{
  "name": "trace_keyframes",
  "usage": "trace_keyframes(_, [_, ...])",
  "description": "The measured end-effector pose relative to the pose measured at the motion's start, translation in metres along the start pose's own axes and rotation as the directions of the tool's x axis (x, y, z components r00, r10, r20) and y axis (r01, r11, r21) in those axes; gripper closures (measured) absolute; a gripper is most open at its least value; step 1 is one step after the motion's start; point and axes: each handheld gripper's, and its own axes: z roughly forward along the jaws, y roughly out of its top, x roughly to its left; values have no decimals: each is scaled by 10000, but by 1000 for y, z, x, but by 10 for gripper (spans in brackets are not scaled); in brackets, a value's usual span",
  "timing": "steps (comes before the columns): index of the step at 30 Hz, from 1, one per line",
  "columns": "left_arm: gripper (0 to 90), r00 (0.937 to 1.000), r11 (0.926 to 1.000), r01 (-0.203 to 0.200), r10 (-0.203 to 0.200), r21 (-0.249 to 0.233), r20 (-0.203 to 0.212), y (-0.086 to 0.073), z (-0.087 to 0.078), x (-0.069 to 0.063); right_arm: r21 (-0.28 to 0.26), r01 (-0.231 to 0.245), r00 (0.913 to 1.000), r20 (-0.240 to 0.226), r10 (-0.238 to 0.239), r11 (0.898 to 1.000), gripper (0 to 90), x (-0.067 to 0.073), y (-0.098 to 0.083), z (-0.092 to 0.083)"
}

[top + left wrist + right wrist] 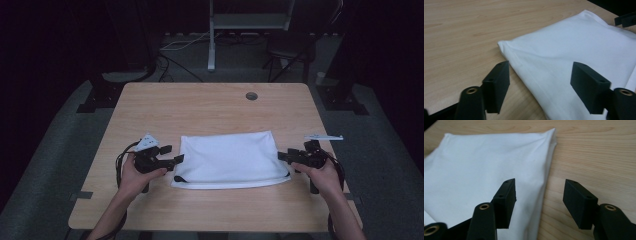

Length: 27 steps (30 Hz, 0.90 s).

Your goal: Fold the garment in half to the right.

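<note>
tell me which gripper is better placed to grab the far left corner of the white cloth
Left. The left gripper sits open at the white cloth's left edge, that corner just beyond its jaws; the right gripper is across the cloth.

No readable text, labels, brands or numbers on any surface in view.

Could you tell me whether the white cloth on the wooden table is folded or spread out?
Folded: the white cloth lies as a neat flat rectangle, with doubled layers visible along its edges in both gripper views.
</note>
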Motion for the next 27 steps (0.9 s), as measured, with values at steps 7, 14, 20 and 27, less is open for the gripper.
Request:
trace_keyframes(7, [208, 9994, 9993, 291, -295, -236, -154, -6, -6, 2, 156, -124, 9999, 14, 124, 9998, 419, 2, 6, 10])
trace_keyframes(14, [208, 9999, 9992, 60, -63, -384, -93, -8, -8, 1, 301, -109, 9998, 146, 104, 9995, 431, 5, 8, 16])
trace_keyframes(20, [208, 9997, 9991, -264, 263, -329, -25, -14, -7, -2, 361, -147, 9997, 216, 139, 9992, 439, 5, 6, 17])
trace_keyframes(27, [208, 9972, 9981, -519, 499, -341, -554, -16, -9, -3, 420, -40, 9997, 250, 30, 9991, 524, 6, 4, 20])
